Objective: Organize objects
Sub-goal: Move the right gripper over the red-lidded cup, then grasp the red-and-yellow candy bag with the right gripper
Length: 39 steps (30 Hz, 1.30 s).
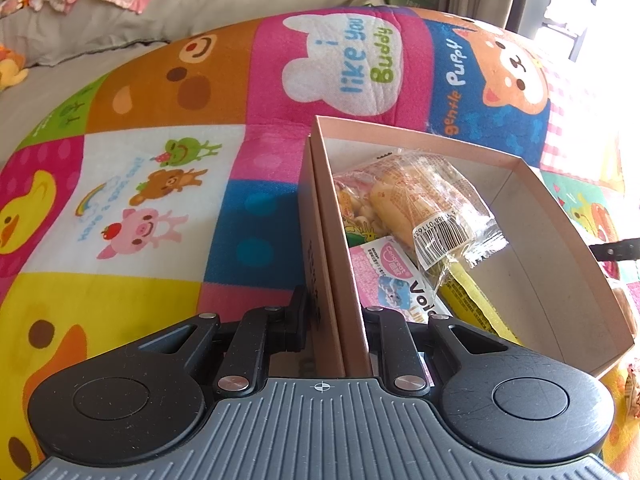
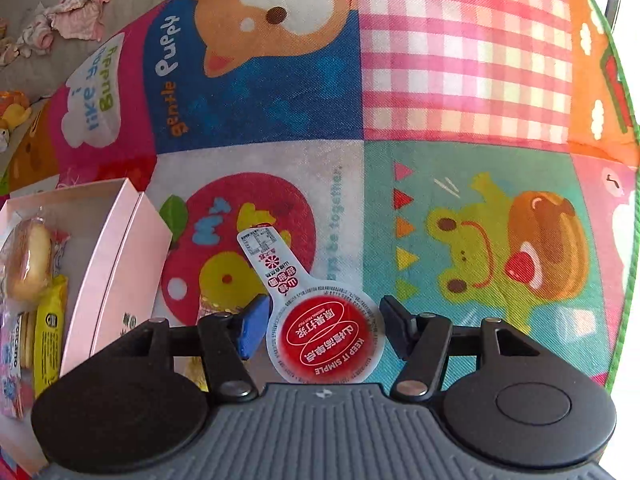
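My left gripper (image 1: 334,320) clamps the box (image 1: 560,216) wall; right gripper (image 2: 324,320) jaws apart around the red-lidded cup (image 2: 326,340), tab pointing toward the mat's (image 2: 460,80) far edge.

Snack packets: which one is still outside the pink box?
The round red-lidded jelly cup with the long white tab. It lies on the cartoon mat between the right gripper's fingers; the bread packet and others are inside the box.

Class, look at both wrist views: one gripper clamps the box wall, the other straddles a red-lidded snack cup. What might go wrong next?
1. The right gripper is open around the red-lidded cup; its blue-padded finger sits nearer than the other, so closing may push the cup sideways.
2. The left gripper pinches only the thin cardboard box wall; it could bend or tip on the soft mat.
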{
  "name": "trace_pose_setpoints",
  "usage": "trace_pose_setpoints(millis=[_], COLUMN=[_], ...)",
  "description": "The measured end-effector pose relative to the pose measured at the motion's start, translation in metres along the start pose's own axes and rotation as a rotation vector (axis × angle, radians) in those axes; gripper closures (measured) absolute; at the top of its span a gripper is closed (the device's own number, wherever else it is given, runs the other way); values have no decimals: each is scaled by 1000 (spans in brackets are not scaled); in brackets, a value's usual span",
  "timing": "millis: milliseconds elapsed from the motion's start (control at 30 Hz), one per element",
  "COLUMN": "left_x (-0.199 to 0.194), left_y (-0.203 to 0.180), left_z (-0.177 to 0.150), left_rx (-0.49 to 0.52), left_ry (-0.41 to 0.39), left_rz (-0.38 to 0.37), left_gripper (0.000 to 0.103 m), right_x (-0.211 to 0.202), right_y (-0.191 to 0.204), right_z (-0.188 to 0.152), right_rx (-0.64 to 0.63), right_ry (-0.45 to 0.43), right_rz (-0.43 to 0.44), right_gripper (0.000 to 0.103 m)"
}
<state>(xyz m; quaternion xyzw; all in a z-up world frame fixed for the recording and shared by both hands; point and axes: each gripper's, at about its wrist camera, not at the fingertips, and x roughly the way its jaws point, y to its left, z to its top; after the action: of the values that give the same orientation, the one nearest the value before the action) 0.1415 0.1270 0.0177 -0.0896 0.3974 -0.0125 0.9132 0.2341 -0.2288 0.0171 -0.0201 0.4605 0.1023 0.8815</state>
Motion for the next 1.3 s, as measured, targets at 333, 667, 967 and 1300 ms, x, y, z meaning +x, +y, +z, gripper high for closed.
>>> trace_pose_setpoints(millis=[333, 667, 967, 1300], left_x=[0, -1, -1, -1], left_y=[0, -1, 1, 1], left_z=[0, 0, 0, -1], left_rx=[-2, 0, -5, -6], left_ry=[-1, 3, 2, 0], left_rz=[1, 6, 1, 1], left_gripper=[84, 84, 84, 84], right_x=[-105, -149, -142, -150], right_y=[-42, 50, 85, 93], right_z=[-84, -151, -162, -172], right_rx=[138, 40, -54, -106], right_ry=[-114, -87, -25, -35], right_rz=[-77, 83, 199, 232], right_gripper=[42, 42, 23, 19])
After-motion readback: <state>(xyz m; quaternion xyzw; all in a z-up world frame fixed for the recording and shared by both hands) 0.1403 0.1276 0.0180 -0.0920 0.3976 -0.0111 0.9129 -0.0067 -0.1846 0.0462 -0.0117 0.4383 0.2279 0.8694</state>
